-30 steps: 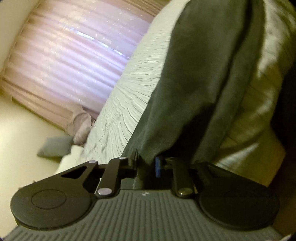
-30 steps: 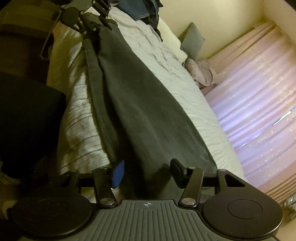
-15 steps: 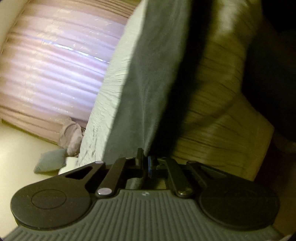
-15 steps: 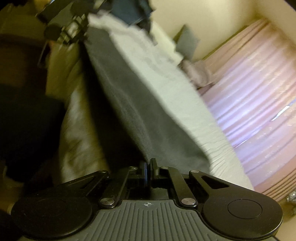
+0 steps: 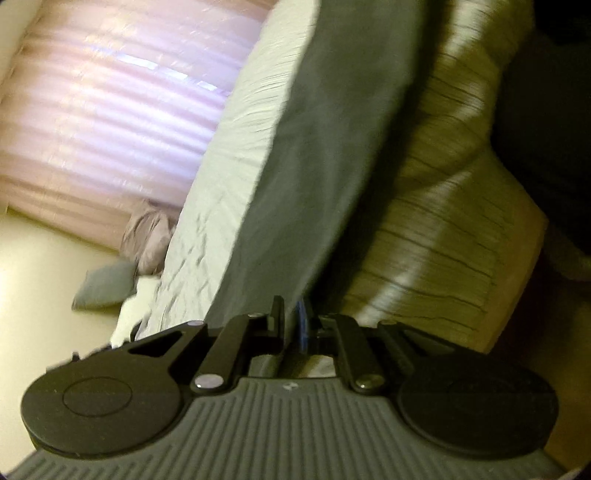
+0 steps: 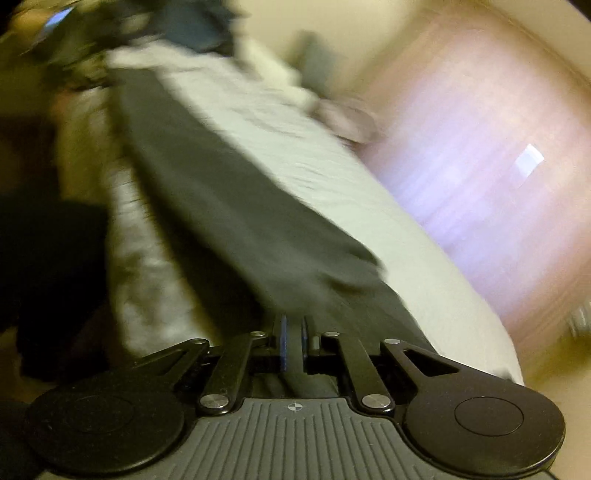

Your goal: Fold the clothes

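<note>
The bed (image 5: 229,177) is the largest thing in both views, covered by a pale, wrinkled, ribbed spread that falls over its side in yellowish folds. Behind it hangs a pink pleated curtain (image 5: 103,110), bright where daylight comes through, seen again as a blurred pink field in the right wrist view (image 6: 480,166). Lying lengthwise along the bed is the dark grey garment (image 5: 332,155), a long strip of cloth stretched between the two tools; in the right wrist view it (image 6: 229,206) runs from the near fingers up toward the far end of the bed, where a blurred dark shape sits that cannot be made out clearly. A heap of dark blue clothing (image 6: 192,26) lies at that far end. A bunched pinkish cloth (image 5: 147,236) rests against the curtain, with a small grey cushion (image 5: 103,288) just beside it. The left gripper (image 5: 291,325) is closed down on one end of the garment, its jaws having eased slightly apart with the cloth still pinched between them. The right gripper (image 6: 293,343) is clamped tight on the other end.
</note>
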Action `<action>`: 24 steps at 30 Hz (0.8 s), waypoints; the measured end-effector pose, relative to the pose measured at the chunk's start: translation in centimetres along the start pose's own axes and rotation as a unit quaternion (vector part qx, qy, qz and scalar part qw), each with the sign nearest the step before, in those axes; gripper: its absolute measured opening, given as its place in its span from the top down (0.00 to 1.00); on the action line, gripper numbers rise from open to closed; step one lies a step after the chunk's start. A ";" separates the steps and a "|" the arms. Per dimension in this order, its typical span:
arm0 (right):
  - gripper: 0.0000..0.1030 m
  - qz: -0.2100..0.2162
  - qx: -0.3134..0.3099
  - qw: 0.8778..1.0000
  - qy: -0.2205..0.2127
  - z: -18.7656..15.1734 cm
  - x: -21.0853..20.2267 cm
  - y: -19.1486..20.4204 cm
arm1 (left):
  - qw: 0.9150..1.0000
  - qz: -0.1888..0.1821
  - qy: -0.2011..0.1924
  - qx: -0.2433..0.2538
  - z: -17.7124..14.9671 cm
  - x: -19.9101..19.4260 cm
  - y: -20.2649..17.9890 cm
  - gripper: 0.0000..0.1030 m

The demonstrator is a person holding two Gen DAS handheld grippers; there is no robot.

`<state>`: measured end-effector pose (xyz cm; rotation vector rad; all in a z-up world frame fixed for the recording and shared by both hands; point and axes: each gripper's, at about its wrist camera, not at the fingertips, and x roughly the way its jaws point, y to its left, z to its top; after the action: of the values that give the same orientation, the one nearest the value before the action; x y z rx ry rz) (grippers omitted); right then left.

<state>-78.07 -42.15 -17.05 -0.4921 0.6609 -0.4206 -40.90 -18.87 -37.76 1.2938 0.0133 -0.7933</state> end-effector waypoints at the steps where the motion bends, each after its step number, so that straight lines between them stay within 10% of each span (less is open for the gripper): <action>1: 0.95 -0.020 0.031 0.999 0.008 -0.7 -0.2 -1.0 | 1.000 0.003 0.000 -0.012 0.3 0.0 0.6 0.92; 5: 0.95 -0.070 0.183 0.980 0.043 -4.4 -0.3 -6.4 | 0.999 -0.003 -0.025 -0.031 3.7 0.9 2.0 0.92; 11: 0.95 -0.068 0.419 0.899 0.106 -12.4 0.3 -12.3 | 0.996 -0.029 -0.087 -0.008 9.9 1.8 2.5 0.92; 24: 0.95 -0.046 0.395 0.908 0.130 -11.1 -0.3 -13.6 | 0.968 -0.156 -0.194 0.040 22.7 7.6 4.4 0.78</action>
<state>-88.56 -56.23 -16.90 0.3133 0.6620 -0.8037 -42.31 -41.97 -30.28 1.2081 -0.1325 -1.3211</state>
